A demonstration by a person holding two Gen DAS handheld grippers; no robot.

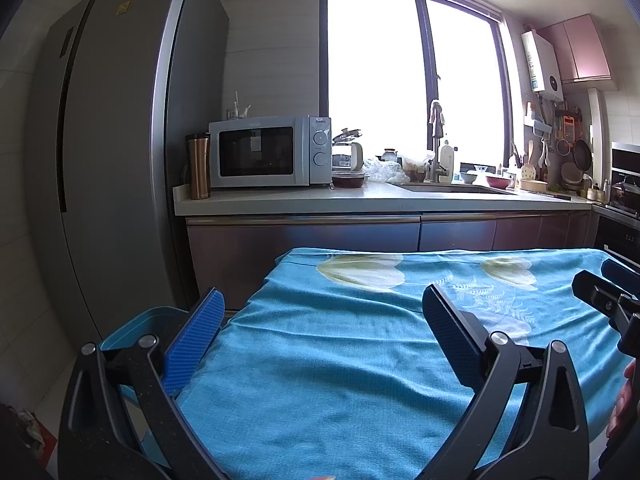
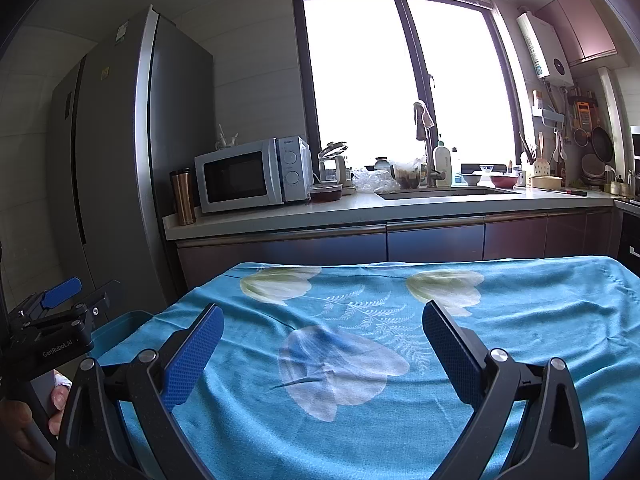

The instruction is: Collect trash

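Observation:
My left gripper [image 1: 322, 300] is open and empty, held over the left part of a table covered by a blue flowered cloth [image 1: 360, 360]. My right gripper [image 2: 322, 316] is open and empty over the middle of the same cloth [image 2: 520, 320]. A blue bin [image 1: 136, 324] stands beside the table's left edge, below my left gripper's left finger; its rim also shows in the right wrist view [image 2: 120, 322]. No trash item shows on the cloth. Each gripper appears at the edge of the other's view: the right one [image 1: 608, 296], the left one [image 2: 60, 312].
A tall grey fridge [image 1: 120, 140] stands at the left. Behind the table runs a kitchen counter [image 1: 320, 200] with a microwave [image 1: 268, 152], a steel mug [image 1: 198, 166], plastic bags, a sink [image 1: 452, 188] and dishes. An oven and stove [image 1: 624, 184] are at the right.

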